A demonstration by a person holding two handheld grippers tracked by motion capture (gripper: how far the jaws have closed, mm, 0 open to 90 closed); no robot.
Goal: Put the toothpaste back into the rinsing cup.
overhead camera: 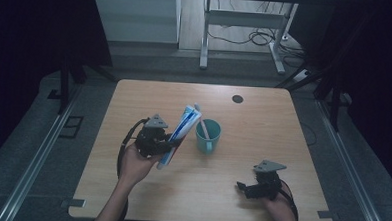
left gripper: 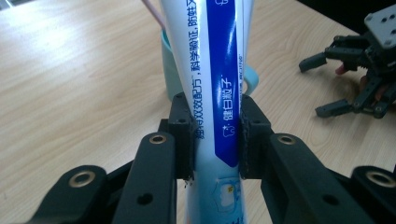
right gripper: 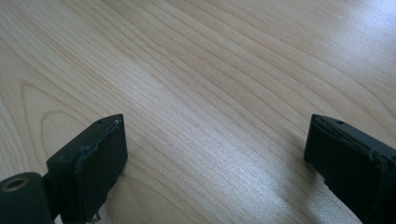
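Toothpaste tube [left gripper: 219,93], white with blue band

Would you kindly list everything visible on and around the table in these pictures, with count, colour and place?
White and blue toothpaste tube: one, tilted, clamped in the left gripper, its upper end beside the cup.
Teal plastic cup with a handle: one, standing near the table's middle, right of the tube.
Pink stick-like item: one, leaning inside the cup; likely a toothbrush, too small to tell.
Light wooden table: one, with a dark round hole near its far edge.
White metal frame legs: on the floor beyond the table, with black cables.
Left gripper: black, shut on the tube.
Right gripper: black, jaws wide apart, low over bare wood at the near right.
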